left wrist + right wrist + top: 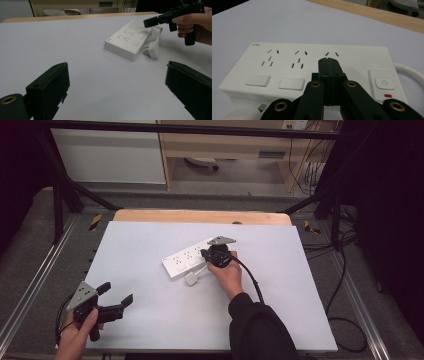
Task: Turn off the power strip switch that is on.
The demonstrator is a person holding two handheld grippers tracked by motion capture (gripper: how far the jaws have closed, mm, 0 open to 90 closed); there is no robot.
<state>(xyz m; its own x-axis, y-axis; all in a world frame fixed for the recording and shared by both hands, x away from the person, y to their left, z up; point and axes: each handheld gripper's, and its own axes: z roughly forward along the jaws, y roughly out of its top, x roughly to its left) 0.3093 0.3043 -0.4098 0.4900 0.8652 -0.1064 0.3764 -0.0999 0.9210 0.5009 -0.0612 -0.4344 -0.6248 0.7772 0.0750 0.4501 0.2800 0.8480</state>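
We see a white table top (150,245) edged with a wooden strip (200,216), grey floor (30,240) around it, a black frame (65,185), a pale wooden cabinet (225,145) behind, and loose cables (345,270).

The power strip (312,67) was smooth, slightly glossy white plastic; the surface (150,240) looked matt white, its far edge bare wood.

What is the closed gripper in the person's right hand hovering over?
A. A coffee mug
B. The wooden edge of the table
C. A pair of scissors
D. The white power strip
D: in the right gripper view the shut right gripper sits just above the sockets of the white power strip, near its power button.
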